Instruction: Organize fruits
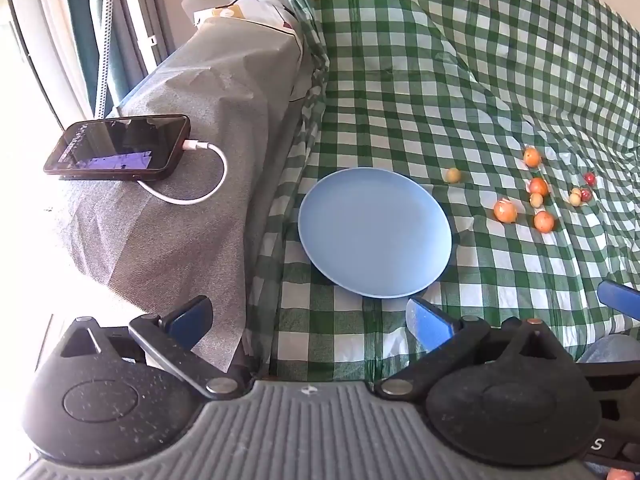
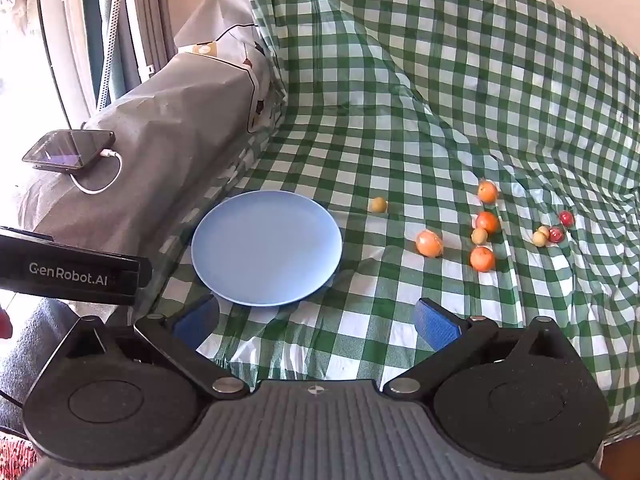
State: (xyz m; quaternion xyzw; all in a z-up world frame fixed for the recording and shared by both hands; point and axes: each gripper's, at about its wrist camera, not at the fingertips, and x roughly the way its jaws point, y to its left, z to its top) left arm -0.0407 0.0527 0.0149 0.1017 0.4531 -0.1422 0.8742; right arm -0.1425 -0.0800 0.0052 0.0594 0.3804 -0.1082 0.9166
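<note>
An empty light blue plate (image 1: 374, 236) (image 2: 267, 247) lies on the green checked cloth. To its right sit several small fruits: orange ones (image 1: 505, 210) (image 2: 429, 243), a lone yellowish one (image 1: 453, 175) (image 2: 378, 204) and two red ones (image 1: 589, 178) (image 2: 556, 234). My left gripper (image 1: 310, 322) hangs open near the plate's front edge, nothing between its blue pads. My right gripper (image 2: 316, 326) is open too, in front of the plate and well short of the fruits. The left gripper's black body (image 2: 68, 274) shows at the left edge of the right wrist view.
A grey-covered armrest (image 1: 192, 120) (image 2: 168, 148) rises left of the plate, with a phone (image 1: 120, 148) (image 2: 70, 154) and its white charging cable on top. The checked cloth (image 1: 480, 60) climbs the backrest behind. A window with curtains is at the far left.
</note>
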